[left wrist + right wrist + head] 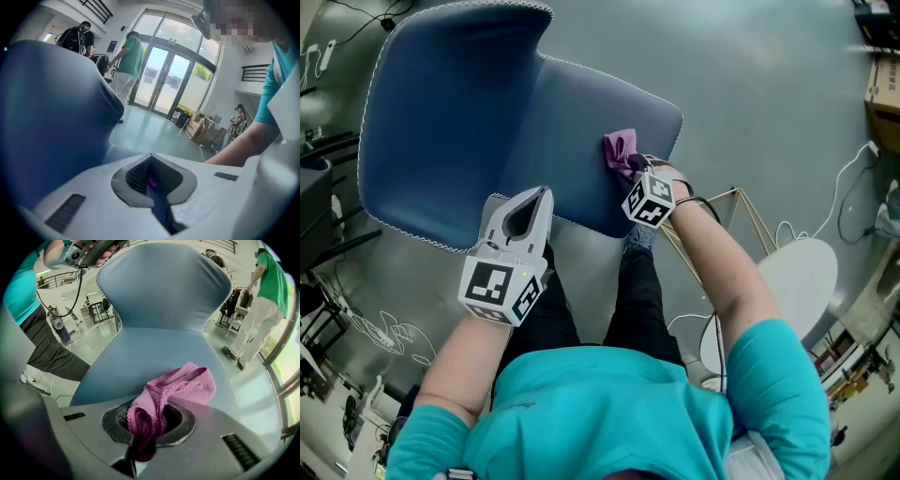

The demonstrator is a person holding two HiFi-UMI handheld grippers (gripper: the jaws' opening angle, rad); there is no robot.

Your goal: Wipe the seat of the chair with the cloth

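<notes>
One blue chair (581, 131), one pink cloth (621, 150) and two grippers, with the cloth on the seat.
The right gripper (628, 169), just right of the frame's centre, is clamped on the bunched cloth, whose loose end rests on the seat near its right-hand edge. The left gripper (539, 195), lower left of centre, has its jaws drawn together with nothing between them. Its tip sits over the seat's stitched near edge, though whether it touches is hard to tell. The backrest fills the upper left.
</notes>
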